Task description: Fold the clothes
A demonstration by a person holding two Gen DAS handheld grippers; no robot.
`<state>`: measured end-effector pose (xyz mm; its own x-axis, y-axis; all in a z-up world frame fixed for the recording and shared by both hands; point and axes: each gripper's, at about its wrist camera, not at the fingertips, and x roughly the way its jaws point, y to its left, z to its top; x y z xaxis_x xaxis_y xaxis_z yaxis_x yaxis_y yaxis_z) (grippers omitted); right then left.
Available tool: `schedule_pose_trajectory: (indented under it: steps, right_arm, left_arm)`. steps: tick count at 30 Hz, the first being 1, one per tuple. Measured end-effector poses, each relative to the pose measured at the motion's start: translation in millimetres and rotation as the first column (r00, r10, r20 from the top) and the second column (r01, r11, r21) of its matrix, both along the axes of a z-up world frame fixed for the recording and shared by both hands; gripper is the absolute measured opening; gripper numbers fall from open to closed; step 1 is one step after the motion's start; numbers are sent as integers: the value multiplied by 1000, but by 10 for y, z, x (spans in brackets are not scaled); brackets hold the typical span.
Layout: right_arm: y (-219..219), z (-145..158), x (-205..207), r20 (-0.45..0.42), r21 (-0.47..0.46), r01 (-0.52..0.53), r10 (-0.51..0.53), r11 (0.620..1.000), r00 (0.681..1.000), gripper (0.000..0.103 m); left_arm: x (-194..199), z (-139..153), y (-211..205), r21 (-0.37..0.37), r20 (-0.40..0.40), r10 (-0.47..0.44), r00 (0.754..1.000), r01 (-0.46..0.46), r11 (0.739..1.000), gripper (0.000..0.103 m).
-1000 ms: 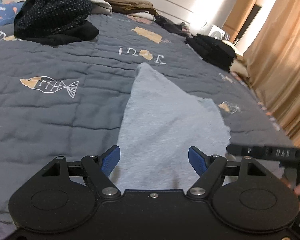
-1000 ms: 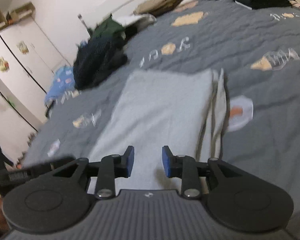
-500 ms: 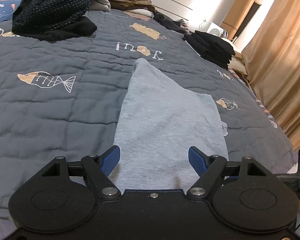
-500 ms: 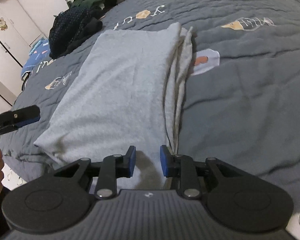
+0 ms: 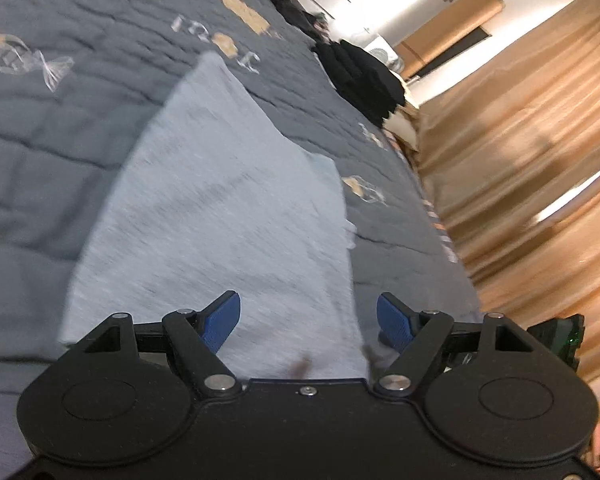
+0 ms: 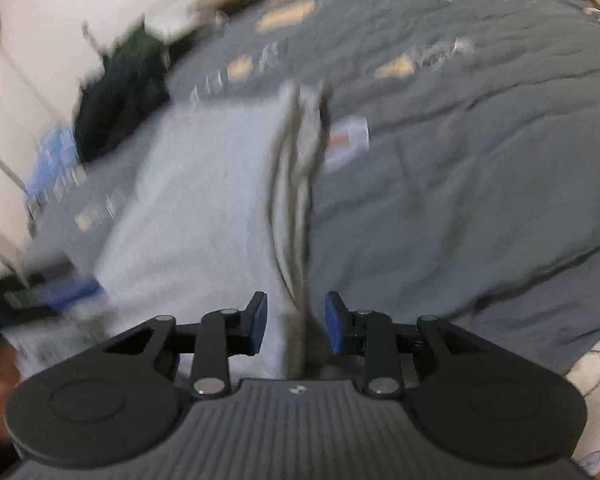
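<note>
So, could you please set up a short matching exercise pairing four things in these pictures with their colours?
Things:
1. folded garment
2. bedspread
3. curtains
4. stack of clothes at the bed's far edge

Colours:
a. tan
b. black
c. light grey
d. dark grey with printed patterns

Pairs: 1-c, 2-d, 3-a, 4-b
</note>
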<state>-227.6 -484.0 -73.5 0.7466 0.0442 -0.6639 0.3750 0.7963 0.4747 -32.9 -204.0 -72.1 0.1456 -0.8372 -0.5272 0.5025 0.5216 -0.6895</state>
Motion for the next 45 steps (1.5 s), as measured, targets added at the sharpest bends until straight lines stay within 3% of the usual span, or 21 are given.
schedule_pose_trajectory:
  steps: [2,5,9,12,17,23,26,29,33,36,40,45]
  right_arm:
    - [25,76,-15,92,32,-14,11,999,996,31]
    - [126,-13,118,99,88,-84,75,993,992,31]
    - [269,-267,340,-60,72,-121,126,990,990,30]
    - [265,-330,312,-105,78,-140,148,987,983,30]
    - [211,-386,225,-144,81,-138,149,987,978,29]
    - [224,-400,205,-151,72,-146,155,987,976,28]
    - [226,-403,188,-157,68,-148,157,987,975,28]
    - [207,-400,179,-160,76,-143,154,987,975,28]
    - [209,-389,162,-163,75,-143,154,987,975,28]
    - [190,-378,143,-152,94,-129,142,987,978,29]
    - [128,-304,27,-69,138,-76,86,988,994,31]
    - [45,-214,-177,14,121,18,-19,993,1000,37]
  left_arm:
    - [-17,-51,-48,12,-11,-8,1000,8,1000,74]
    - [-21,-144,-93,69,-23,-6,1000,7,998,74]
    - [27,-274,-71,124,-78,18,997,-8,992,74]
    - [73,-302,28,127,-100,45,994,-32,991,74]
    - [225,-302,377,114,-121,193,974,-179,977,74]
    - [356,-265,590,118,-124,339,932,-326,938,74]
    - [382,-225,642,167,-86,389,917,-372,913,75]
    - [402,-158,743,97,-101,412,906,-403,910,75]
    - [396,-24,755,28,-68,386,920,-385,922,78]
    - [382,-15,678,57,-32,374,927,-372,926,78]
    - [337,16,527,87,36,336,941,-338,937,79]
    - [268,16,355,97,72,308,949,-314,944,80]
